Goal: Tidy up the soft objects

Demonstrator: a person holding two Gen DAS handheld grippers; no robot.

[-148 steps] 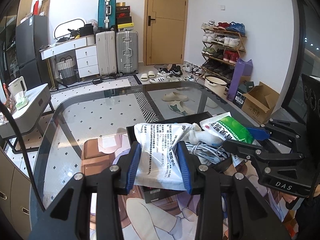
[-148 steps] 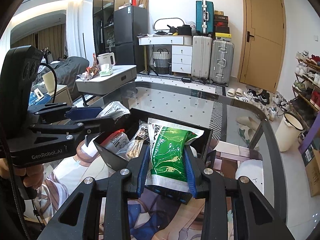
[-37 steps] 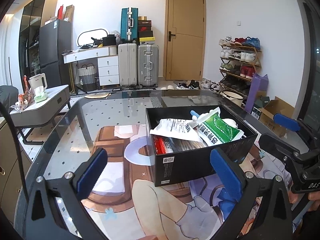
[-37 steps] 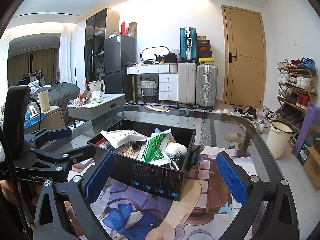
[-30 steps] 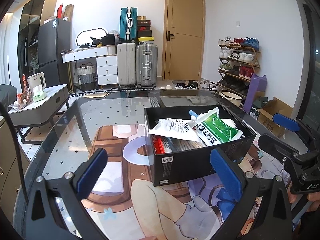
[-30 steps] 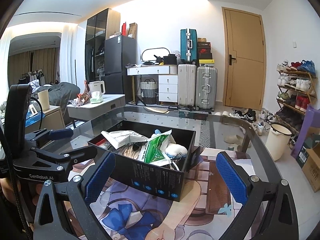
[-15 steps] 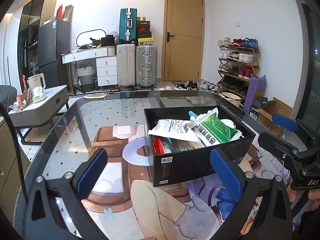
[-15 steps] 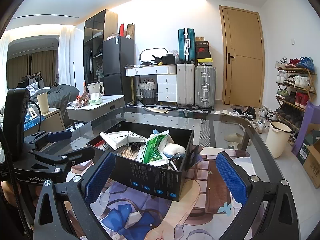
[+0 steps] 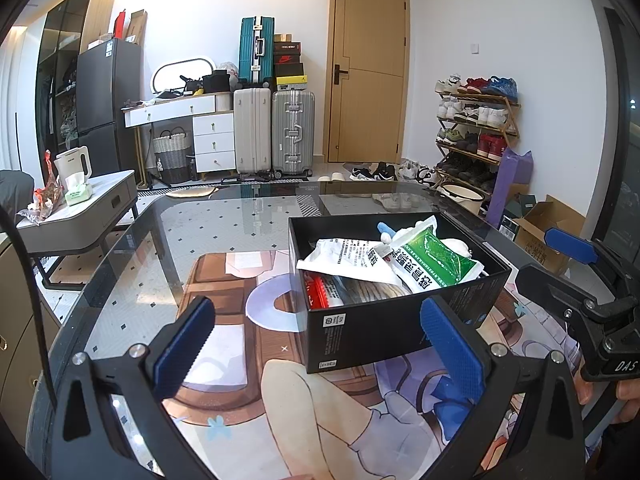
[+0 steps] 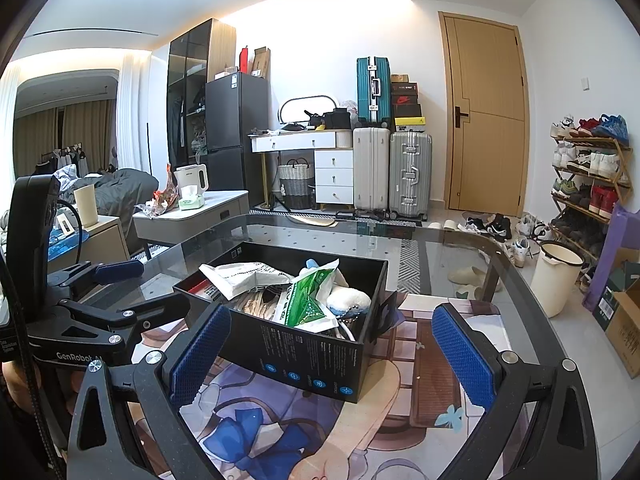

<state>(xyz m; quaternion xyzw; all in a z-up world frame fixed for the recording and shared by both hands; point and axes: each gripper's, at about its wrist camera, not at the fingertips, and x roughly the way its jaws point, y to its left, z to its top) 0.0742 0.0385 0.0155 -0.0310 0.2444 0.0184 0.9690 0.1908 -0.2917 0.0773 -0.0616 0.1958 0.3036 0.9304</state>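
Both the left gripper [image 9: 320, 344] and right gripper [image 10: 332, 344] hung with jaws wide apart, empty, near the box [image 9: 394, 320] of packets on the desk [image 9: 208, 236].

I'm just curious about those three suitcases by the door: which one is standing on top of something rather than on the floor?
The teal suitcase. It stands upright on top of the white suitcase, while the silver suitcase beside that one rests on the floor.
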